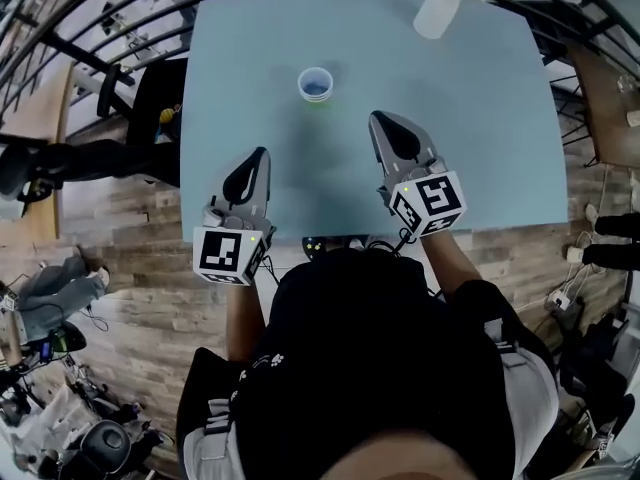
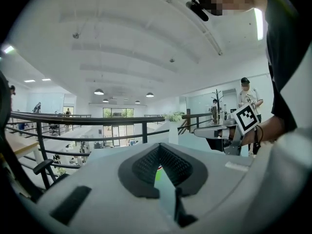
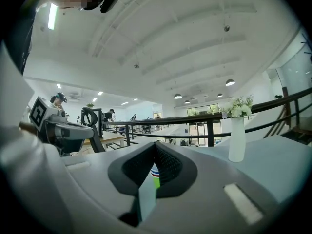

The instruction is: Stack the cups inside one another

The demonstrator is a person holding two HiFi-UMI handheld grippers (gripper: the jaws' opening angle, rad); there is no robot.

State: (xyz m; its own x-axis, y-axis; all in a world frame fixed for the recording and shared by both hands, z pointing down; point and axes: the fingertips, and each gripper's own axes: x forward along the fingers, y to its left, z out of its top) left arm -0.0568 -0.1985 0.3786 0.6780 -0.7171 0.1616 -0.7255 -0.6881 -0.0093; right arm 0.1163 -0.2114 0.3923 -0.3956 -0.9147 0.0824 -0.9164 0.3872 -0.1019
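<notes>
Head view has the cups (image 1: 315, 84) nested as one stack on the blue table (image 1: 480, 118), well ahead of the left gripper (image 1: 260, 158) and right gripper (image 1: 382, 120), both clamped together on nothing, so stacking looks finished, no loose cup in sight.
</notes>
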